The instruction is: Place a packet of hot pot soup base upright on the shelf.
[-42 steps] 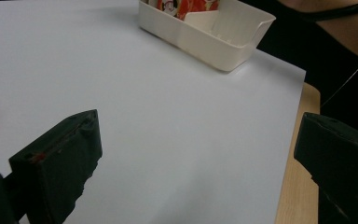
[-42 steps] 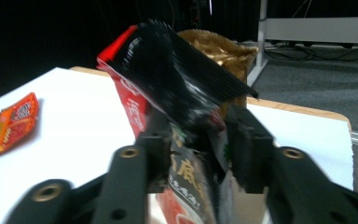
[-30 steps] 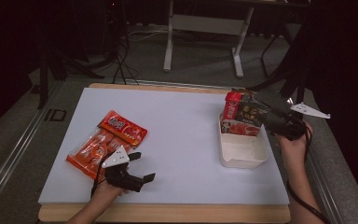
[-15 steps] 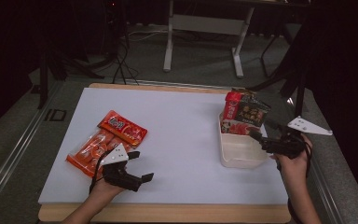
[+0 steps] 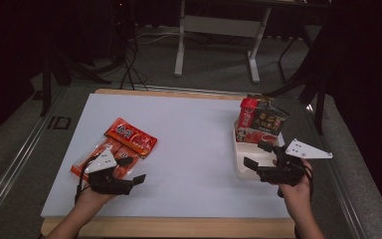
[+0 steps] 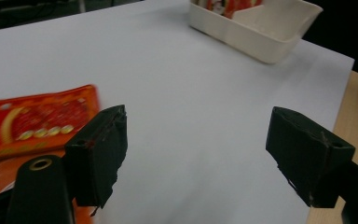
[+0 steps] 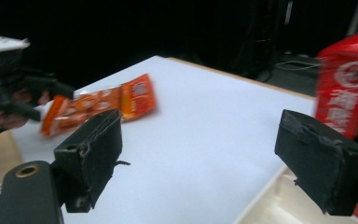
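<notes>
Two orange-red snack packets (image 5: 129,137) lie overlapping at the table's near left. My left gripper (image 5: 133,169) hovers at their near right edge. Its jaws have just been closing but stand apart with nothing between them, and the left gripper view shows one packet (image 6: 37,119) beside the left jaw. A white tray (image 5: 238,149) at the right holds an upright red packet (image 5: 247,113) and a dark one (image 5: 269,119). My right gripper (image 5: 256,153) is open and empty over the tray's near half, pointing left. The right gripper view has the red packet (image 7: 349,84) at its right.
White sheet (image 5: 194,139) covers the wooden table (image 5: 179,226), with bare room between packets and tray. A metal desk frame (image 5: 219,25) and cables stand on the floor beyond the far edge. In the right gripper view the other hand's gripper (image 7: 9,88) is far left.
My right gripper has drawn back from the packets in the tray toward the near end of the tray. The left gripper has shifted a little toward the orange packets, its jaws slightly narrower.
</notes>
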Demonstrator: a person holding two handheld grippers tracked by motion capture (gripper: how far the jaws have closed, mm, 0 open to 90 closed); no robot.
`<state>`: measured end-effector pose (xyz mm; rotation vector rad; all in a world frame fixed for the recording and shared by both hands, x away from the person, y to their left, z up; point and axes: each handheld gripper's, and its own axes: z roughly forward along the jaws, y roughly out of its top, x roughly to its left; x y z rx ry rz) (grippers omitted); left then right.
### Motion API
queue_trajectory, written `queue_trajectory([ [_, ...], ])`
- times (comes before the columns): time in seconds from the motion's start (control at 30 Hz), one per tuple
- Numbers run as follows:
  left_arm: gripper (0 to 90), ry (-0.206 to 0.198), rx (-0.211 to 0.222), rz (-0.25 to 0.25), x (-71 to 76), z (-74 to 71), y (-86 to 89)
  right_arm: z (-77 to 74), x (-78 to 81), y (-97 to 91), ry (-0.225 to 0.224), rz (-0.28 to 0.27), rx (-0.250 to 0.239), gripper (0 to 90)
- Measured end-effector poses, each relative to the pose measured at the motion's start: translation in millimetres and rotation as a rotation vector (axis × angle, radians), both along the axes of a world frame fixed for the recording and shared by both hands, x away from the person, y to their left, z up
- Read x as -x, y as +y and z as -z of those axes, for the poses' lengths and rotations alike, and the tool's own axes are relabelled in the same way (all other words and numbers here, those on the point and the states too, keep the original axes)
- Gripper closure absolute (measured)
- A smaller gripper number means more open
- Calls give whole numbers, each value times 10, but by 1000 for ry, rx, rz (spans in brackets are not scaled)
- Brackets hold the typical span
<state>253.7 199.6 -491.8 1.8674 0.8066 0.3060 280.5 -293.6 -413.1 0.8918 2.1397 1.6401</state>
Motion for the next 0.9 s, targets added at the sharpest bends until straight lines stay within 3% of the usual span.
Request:
queue_trajectory([
  [0.03, 230, 10, -5, -36, -7, -13, 115, 5, 12, 12, 0, -5, -4, 148],
  [0.07, 255, 10, -5, -36, -7, -13, 115, 9, 22, 24, 4, -11, -6, 148],
  [0.1, 275, 11, -6, -80, -11, -33, 226, 14, 30, 33, 3, -13, -7, 148],
  [0.17, 317, 8, -9, -98, -13, -45, 281, 20, 48, 54, 5, -23, -8, 148],
  [0.2, 339, -4, -23, -143, -16, -69, 380, 26, 62, 65, -1, -25, -10, 149],
  [0.3, 355, -4, -36, -182, -36, -80, 476, 36, 89, 88, 1, -33, -9, 150],
  [0.33, 417, 2, -33, -212, -59, -74, 574, 52, 115, 105, -1, -43, -15, 150],
  [0.4, 447, 6, -33, -227, -74, -67, 619, 59, 128, 111, -3, -48, -14, 150],
  [0.43, 528, 12, -32, -234, -88, -57, 661, 76, 146, 120, -7, -56, -19, 152],
  [0.47, 555, 1, -61, -262, -103, -37, 720, 81, 156, 122, -8, -57, -20, 152],
  [0.6, 600, -4, -77, -284, -111, -6, 766, 92, 170, 135, -3, -62, -24, 151],
  [0.67, 678, 2, -91, -302, -124, 40, 821, 101, 175, 145, -2, -65, -19, 151],
  [0.8, 775, 27, -124, -315, -181, 139, 960, 139, 181, 158, -3, -64, -10, 151],
  [0.87, 803, 36, -112, -318, -191, 163, 995, 144, 189, 166, -1, -70, -5, 151],
  [0.9, 815, 60, -110, -323, -213, 208, 1051, 144, 195, 168, -2, -71, -5, 151],
])
